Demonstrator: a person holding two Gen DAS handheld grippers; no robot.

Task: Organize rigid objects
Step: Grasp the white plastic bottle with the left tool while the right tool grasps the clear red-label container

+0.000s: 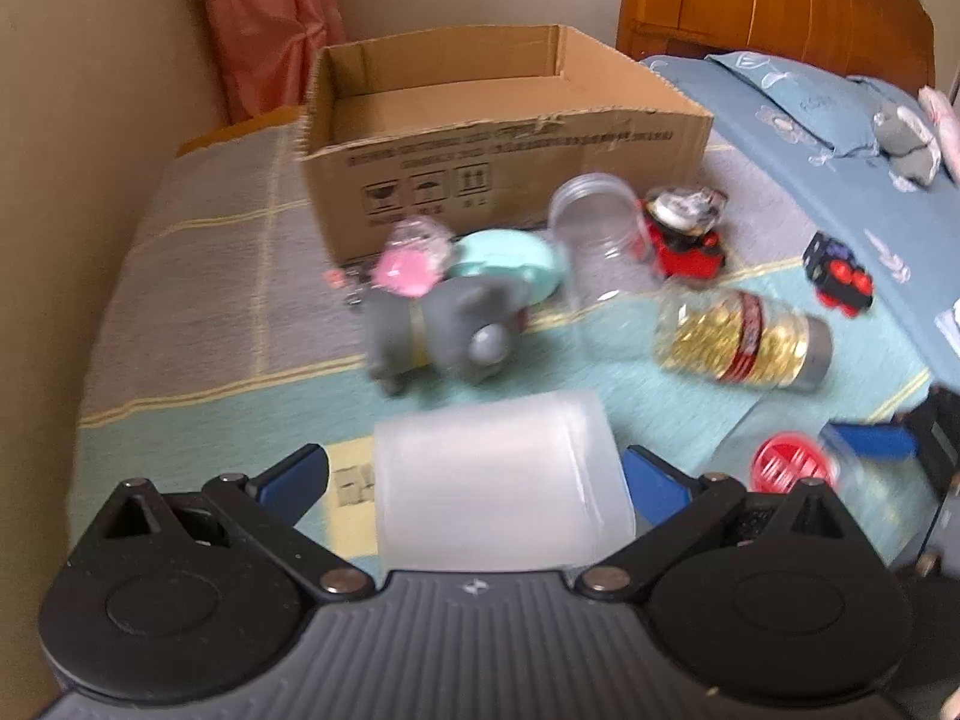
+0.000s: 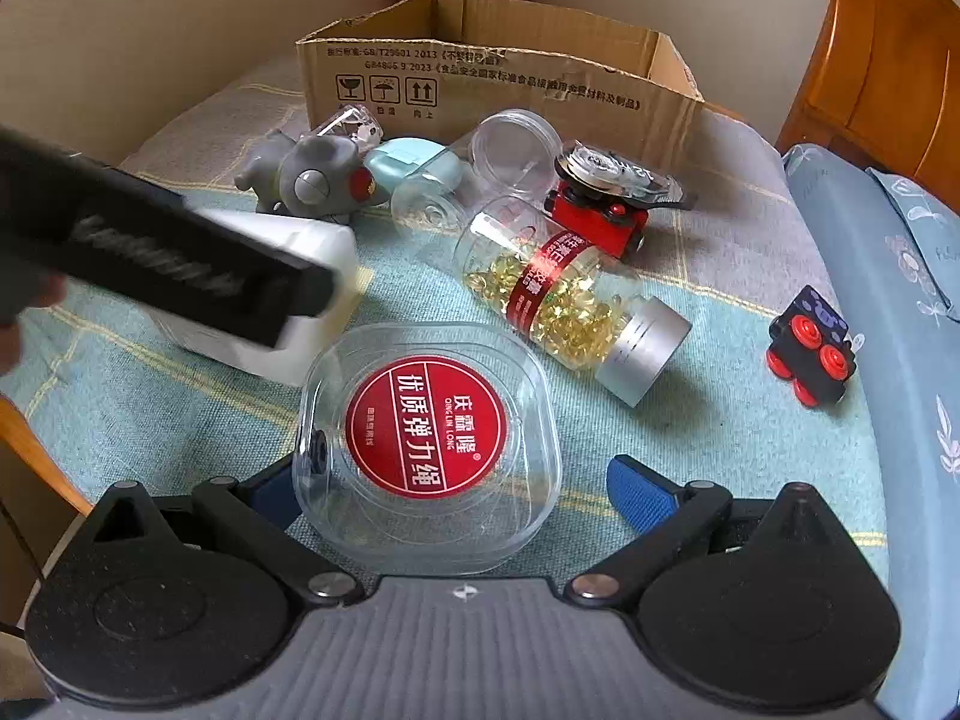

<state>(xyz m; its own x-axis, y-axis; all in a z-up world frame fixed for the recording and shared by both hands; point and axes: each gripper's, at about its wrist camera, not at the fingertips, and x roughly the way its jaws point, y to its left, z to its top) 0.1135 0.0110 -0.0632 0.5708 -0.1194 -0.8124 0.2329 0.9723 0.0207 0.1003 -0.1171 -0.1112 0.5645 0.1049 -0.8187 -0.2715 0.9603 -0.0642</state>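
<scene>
My left gripper (image 1: 474,480) has its blue pads on both sides of a frosted white plastic box (image 1: 501,480), which fills the gap; the box also shows under the left gripper body in the right wrist view (image 2: 282,300). My right gripper (image 2: 462,492) is open around a clear square container with a round red label (image 2: 426,438); its right pad stands apart from the container. An open cardboard box (image 1: 498,138) stands at the back of the bed.
On the bedspread lie a grey toy animal (image 1: 444,324), a mint case (image 1: 510,258), a clear empty jar (image 2: 480,174), a bottle of yellow capsules (image 2: 564,294), a red toy train (image 2: 600,210) and a black block with red wheels (image 2: 813,348). A blue pillow (image 1: 810,102) and wooden headboard are at right.
</scene>
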